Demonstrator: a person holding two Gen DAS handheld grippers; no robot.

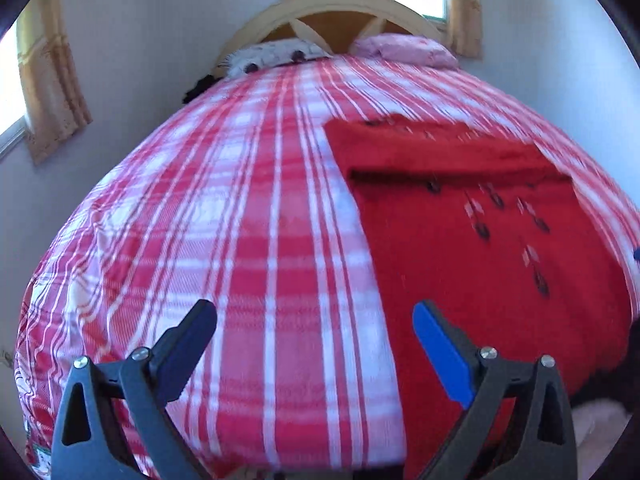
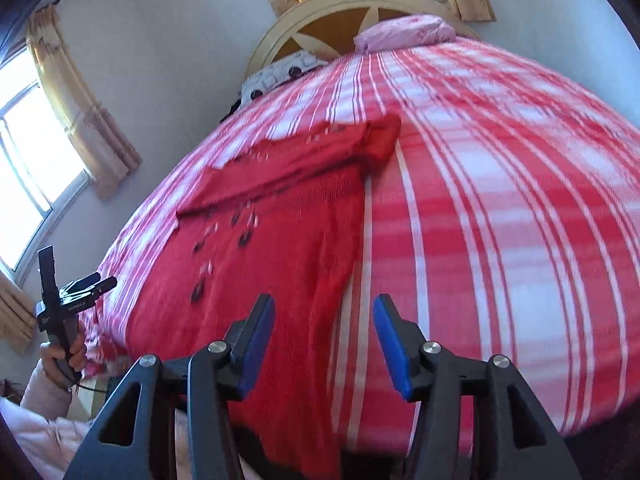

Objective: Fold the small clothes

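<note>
**Q:** While both claws hung over the bed, where lay the garment, and how stood the jaws?

**A:** The red knitted garment (image 2: 280, 240) lay flat on the plaid bedspread (image 1: 248, 240), ahead and right of the left gripper (image 1: 316, 332), ahead and left of the right gripper (image 2: 324, 320). Left jaws stood wide, right jaws partly open; both empty.

**Q:** How would it handle?

**A:** Probably light, soft and limp, its fuzzy knit not slippery. Its folded upper band and straight side edges appeared the best holds, pinched at the corners.

Red garment (image 1: 460, 248) motion-blurred, near hem cut off by frame edge; small dark motifs unreadable.
</note>
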